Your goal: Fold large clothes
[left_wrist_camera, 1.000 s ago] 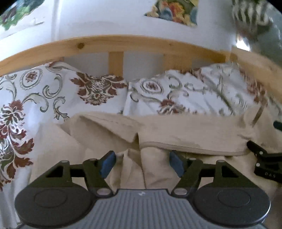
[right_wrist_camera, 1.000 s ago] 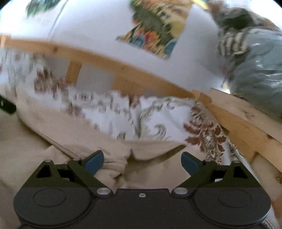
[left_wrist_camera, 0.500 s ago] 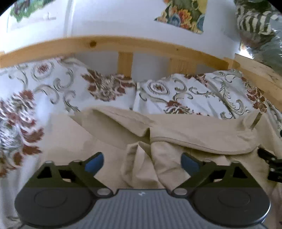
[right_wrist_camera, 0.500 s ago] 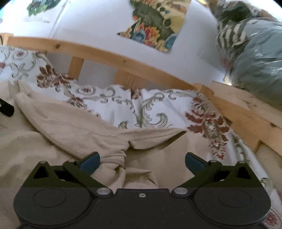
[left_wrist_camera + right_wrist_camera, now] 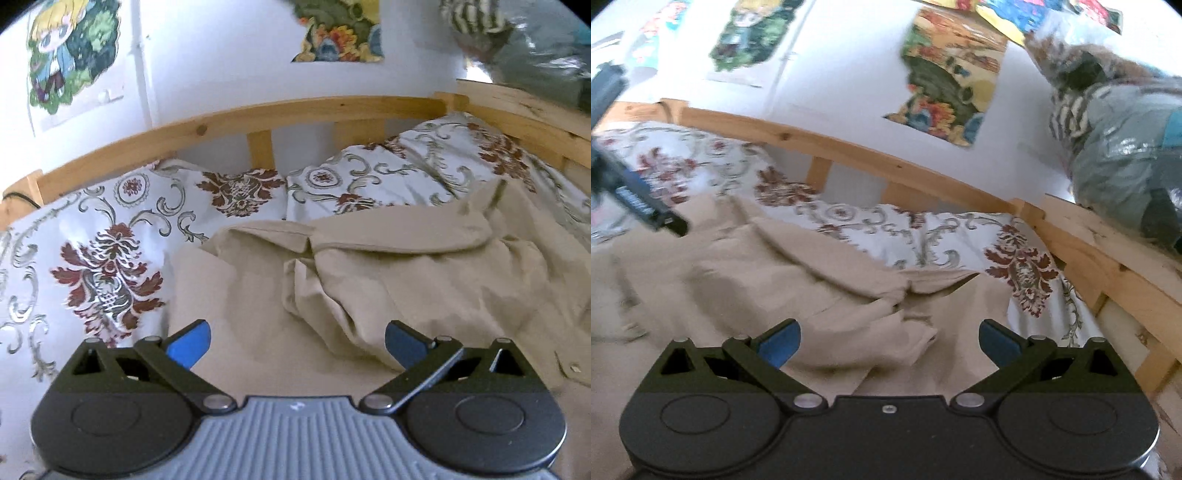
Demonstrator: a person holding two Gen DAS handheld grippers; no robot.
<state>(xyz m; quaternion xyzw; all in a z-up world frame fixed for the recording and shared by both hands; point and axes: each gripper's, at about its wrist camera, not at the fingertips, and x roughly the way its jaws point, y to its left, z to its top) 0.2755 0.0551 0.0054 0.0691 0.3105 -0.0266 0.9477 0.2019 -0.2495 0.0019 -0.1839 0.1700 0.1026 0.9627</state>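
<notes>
The rumpled beige cotton garment point(image 5: 388, 280) lies spread on the bed, its folded top edge against the white floral-patterned bedding point(image 5: 122, 236). The left tongs point(image 5: 297, 345) and right tongs point(image 5: 889, 341) hang over it, both spread wide, gripping nothing. Behind runs the pale wooden bed rail point(image 5: 849, 151).

You get bright, soft daylight, strongest off the white wall point(image 5: 229, 55). Fisheye bending curves the wooden bed rail point(image 5: 295, 110); motion blur smears the right wrist view's edges.
</notes>
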